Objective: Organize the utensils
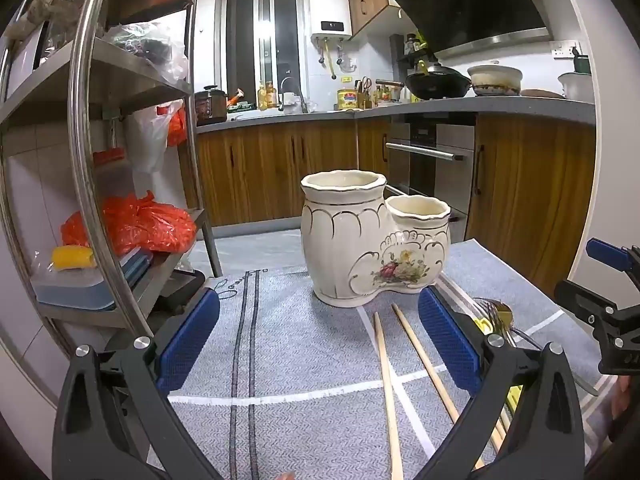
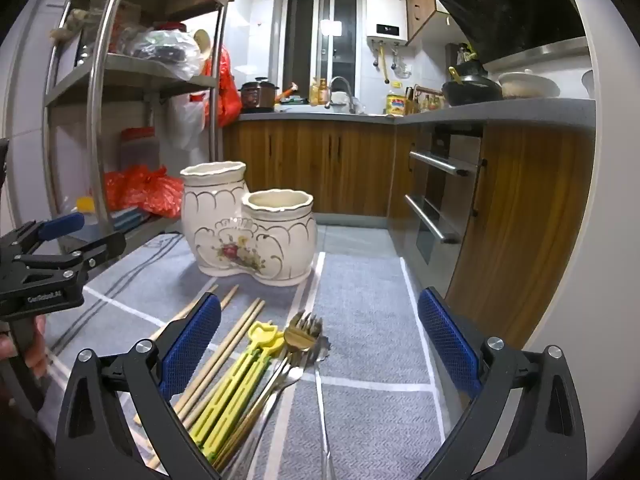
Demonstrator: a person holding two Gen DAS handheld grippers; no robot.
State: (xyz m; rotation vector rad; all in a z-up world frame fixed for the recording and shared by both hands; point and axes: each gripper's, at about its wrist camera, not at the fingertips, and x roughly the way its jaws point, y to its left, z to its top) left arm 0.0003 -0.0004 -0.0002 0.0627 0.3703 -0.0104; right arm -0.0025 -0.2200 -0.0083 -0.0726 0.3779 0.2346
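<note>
**Both grippers spread over the utensils**

A cream holder [image 1: 372, 240] with two mouths, one tall and one short, stands upright on a grey mat [image 1: 288, 344]. Both mouths look empty as far as the views show.

The left gripper [image 1: 318, 344] hangs low over the mat, its jaws wide apart with nothing between the blue pads [image 1: 186, 340]. Two chopsticks [image 1: 386, 380] lie on the mat just in front of the holder, running between the jaws toward the camera, nearer the right-hand pad. Past that pad, a gold spoon [image 1: 503, 314] and fork tines show in part.

The right gripper [image 2: 318, 344] also has its jaws wide apart and holds nothing. Below it the utensils lie in a loose bundle on the mat: more chopsticks [image 2: 224, 344], yellow-green tongs [image 2: 240, 384], a gold spoon [image 2: 300, 338] resting over forks [image 2: 310, 326], and a long steel handle [image 2: 322, 408]. The bundle sits near the front of the holder, not touching it.

A steel rack [image 2: 96, 120] stands to the left; wooden cabinets [image 2: 320, 160] and an oven [image 2: 440, 196] lie behind.
</note>
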